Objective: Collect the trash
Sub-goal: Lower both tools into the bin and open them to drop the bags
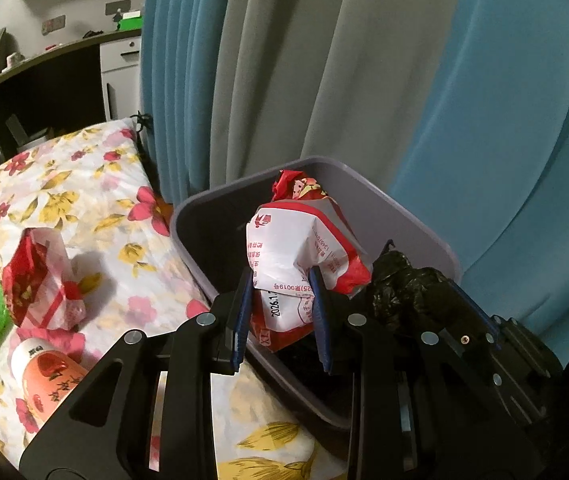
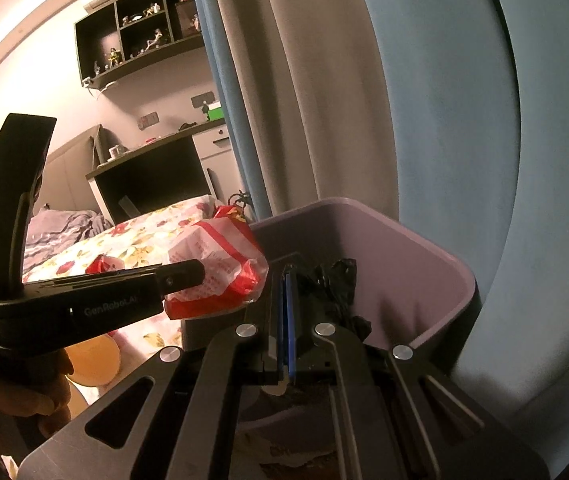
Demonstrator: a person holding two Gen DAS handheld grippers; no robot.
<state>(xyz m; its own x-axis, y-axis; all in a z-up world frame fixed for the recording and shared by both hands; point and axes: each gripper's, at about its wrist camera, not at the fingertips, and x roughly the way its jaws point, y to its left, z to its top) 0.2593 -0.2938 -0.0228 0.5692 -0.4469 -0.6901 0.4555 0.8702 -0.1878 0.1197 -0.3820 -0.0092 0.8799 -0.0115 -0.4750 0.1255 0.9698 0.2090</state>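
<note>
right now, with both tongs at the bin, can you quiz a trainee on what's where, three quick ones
1. True or false: the left tongs grip a red-and-white wrapper over the purple bin.
2. What do the right tongs pinch?
A) black plastic bag
B) green roll
C) orange cup
3. Fill in: a second red-and-white wrapper lies on the floral ____.

Key: 1 true; 2 A; 3 bedspread.
</note>
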